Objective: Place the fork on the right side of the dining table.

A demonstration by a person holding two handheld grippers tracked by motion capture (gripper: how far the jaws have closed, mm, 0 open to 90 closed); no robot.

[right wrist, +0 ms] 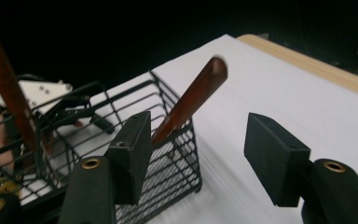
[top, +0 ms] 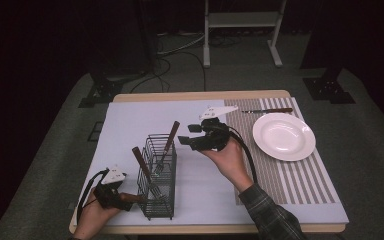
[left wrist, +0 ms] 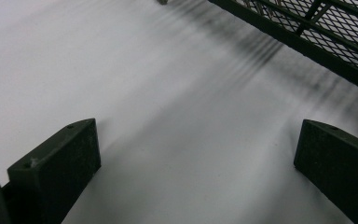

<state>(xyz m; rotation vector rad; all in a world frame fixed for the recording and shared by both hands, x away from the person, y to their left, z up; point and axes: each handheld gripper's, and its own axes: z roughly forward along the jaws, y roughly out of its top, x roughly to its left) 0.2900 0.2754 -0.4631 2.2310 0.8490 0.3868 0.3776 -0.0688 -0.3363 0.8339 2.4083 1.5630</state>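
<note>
My right gripper [right wrist: 198, 158], jaws spread, neared the fork handle [right wrist: 193, 98] at upper centre; my left gripper [left wrist: 196, 172] idled, released.

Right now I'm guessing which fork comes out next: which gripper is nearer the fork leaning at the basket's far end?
Right. The right gripper hangs open just beside the far fork, whose handle shows ahead of its jaws. The left gripper sits at the basket's near end, farther away.
</note>
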